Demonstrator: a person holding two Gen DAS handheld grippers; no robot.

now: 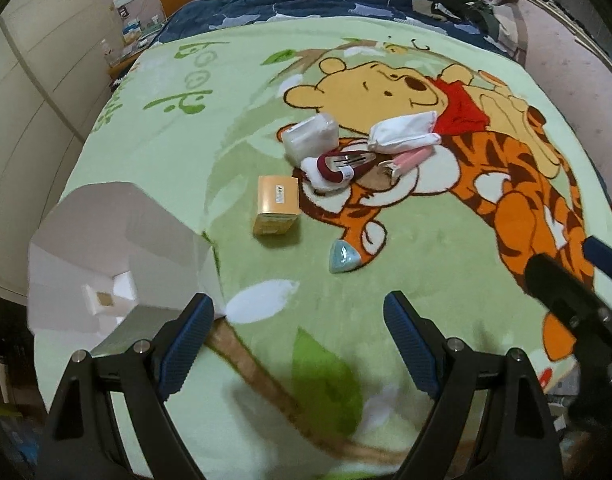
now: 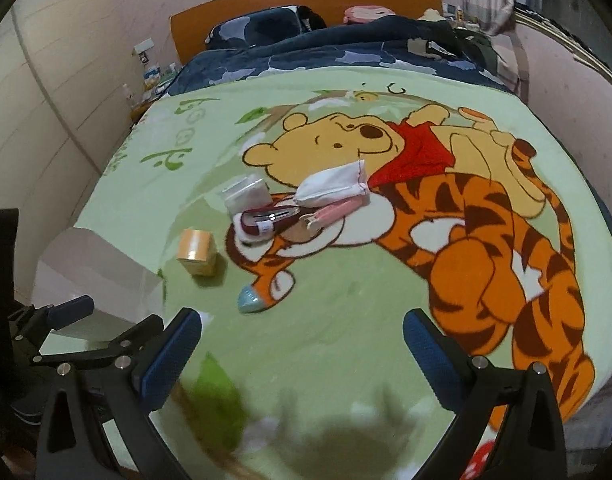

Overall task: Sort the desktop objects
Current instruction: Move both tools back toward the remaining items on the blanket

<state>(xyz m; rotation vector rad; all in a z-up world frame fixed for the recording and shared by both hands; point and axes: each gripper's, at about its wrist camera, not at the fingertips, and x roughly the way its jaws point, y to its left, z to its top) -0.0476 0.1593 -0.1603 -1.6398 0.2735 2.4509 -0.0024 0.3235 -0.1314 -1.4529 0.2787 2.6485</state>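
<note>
- My left gripper (image 1: 297, 344) stands wide apart, blue pads (image 1: 187, 350) bare, with only green blanket (image 1: 153, 152) between them; it has hold of nothing.
- My right gripper (image 2: 301, 354) gapes just as wide and is likewise empty. In the left view it shows as a dark shape at the right edge.
- The white open box (image 1: 117, 256) sits at the blanket's near-left, its mouth turned up and flaps spread; my left pad is just beside its near corner.
- The orange carton (image 1: 276, 210) stands on the blanket past the box, its long axis running away from me, well apart from the box.
- The small teal triangular piece (image 1: 344, 259) lies alone nearest my pads, its point aimed away from me and to the left in the left view.
- Farther off is a cluster touching one another: a clear plastic case (image 1: 310, 136) at the left, a white cloth pouch (image 1: 404, 133) lying crosswise with its long axis left to right, a dark red hair clip (image 1: 344, 162) on a white fluffy bit, its tapered end pointing right, and a pink-handled item (image 1: 406, 160) slanting up to the right.
- Open blanket lies between my pads and the teal piece, and broadly to the right over the tiger print.
- The blanket's left edge drops off beside the box; a dark blue quilt (image 2: 346, 60) bounds the far end.
</note>
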